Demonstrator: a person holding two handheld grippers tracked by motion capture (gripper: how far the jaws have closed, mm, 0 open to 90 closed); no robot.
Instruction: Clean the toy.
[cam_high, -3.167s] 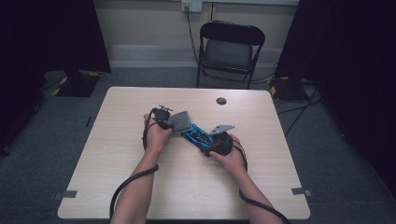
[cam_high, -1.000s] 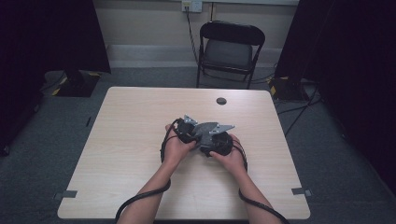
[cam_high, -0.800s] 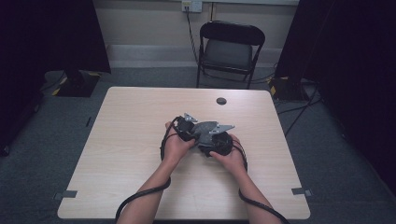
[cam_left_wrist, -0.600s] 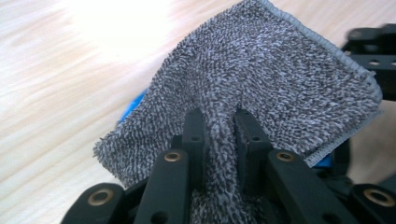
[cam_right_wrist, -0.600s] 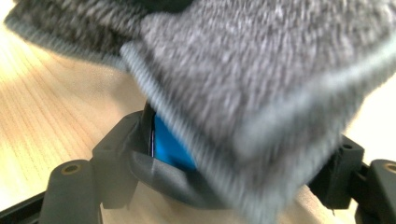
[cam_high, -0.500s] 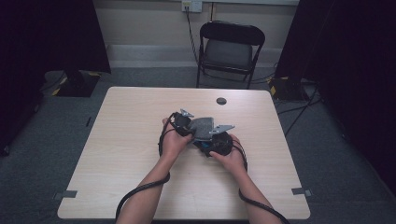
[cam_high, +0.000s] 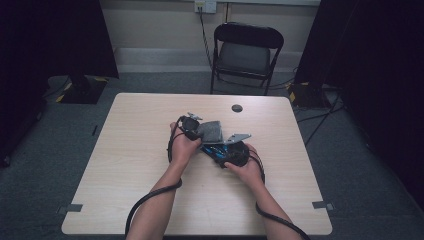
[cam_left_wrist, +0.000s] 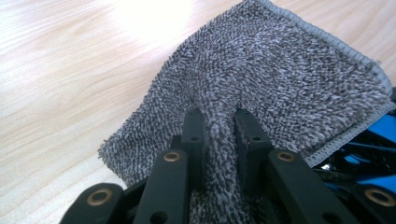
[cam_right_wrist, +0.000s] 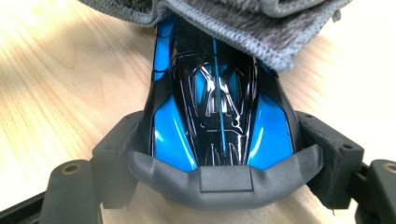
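A blue and black toy car (cam_right_wrist: 219, 102) lies between the jaws of my right gripper (cam_right_wrist: 222, 156), which is shut on its sides with the grey rear bumper toward the camera. In the high view the car (cam_high: 214, 150) sits low over the middle of the table, in my right gripper (cam_high: 227, 151). My left gripper (cam_left_wrist: 217, 126) is shut on a pinched fold of a grey terry cloth (cam_left_wrist: 289, 70). The cloth (cam_right_wrist: 261, 28) drapes over the car's far end. From above, the cloth (cam_high: 212, 131) hangs from my left gripper (cam_high: 196, 129) just left of the car.
The light wooden table (cam_high: 125, 165) has a small dark round object (cam_high: 237, 108) near its far edge. A black folding chair (cam_high: 245, 55) stands behind the table. Cables trail from both grippers toward the near edge.
My left gripper came in from the left with the cloth onto the car, then slid a little toward the far side. The right hand and the car kept still.
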